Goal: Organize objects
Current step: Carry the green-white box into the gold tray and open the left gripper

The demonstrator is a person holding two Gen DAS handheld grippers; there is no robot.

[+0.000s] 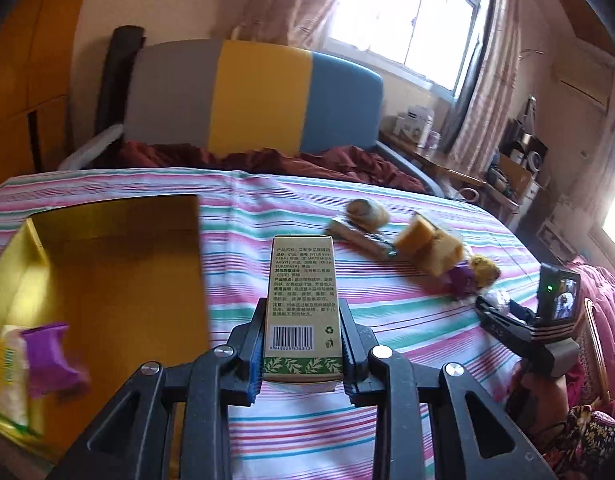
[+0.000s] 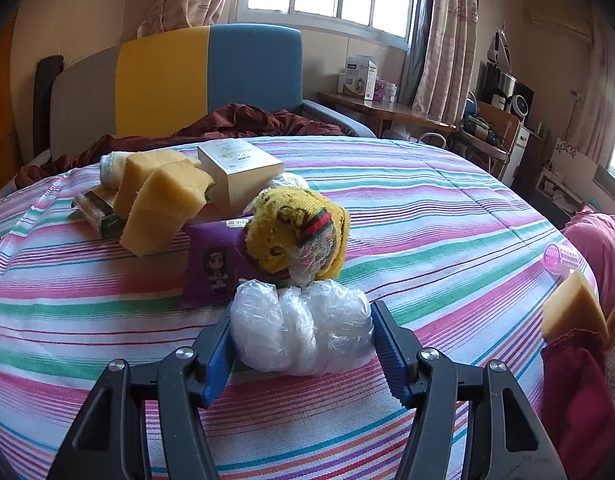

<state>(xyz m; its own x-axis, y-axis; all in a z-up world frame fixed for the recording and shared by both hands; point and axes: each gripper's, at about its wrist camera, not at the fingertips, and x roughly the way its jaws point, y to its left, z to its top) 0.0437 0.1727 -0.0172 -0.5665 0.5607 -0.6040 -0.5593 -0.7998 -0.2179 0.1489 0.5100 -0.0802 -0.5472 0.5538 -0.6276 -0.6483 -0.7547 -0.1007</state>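
Note:
My left gripper (image 1: 302, 340) is shut on a small tan carton (image 1: 303, 304) with a barcode and green leaf band, held above the striped bedspread. To its left lies an open gold box (image 1: 119, 264) holding a purple packet (image 1: 53, 356) and a pale pack (image 1: 11, 368). My right gripper (image 2: 301, 336) has its fingers on both sides of a clear-wrapped white bundle (image 2: 301, 328) on the bed. Beyond it lie a yellow rolled sock (image 2: 297, 236), a purple sachet (image 2: 213, 264), yellow sponges (image 2: 163, 200) and a cream box (image 2: 239, 172). The right gripper also shows in the left wrist view (image 1: 495, 312).
A green-wrapped packet (image 2: 95, 208) and a white roll (image 2: 111, 168) lie behind the sponges. A pink hair roller (image 2: 561, 258) and another sponge (image 2: 573, 312) sit at the right bed edge. A headboard (image 2: 211, 80) and crumpled maroon blanket (image 2: 243, 120) are at the far end.

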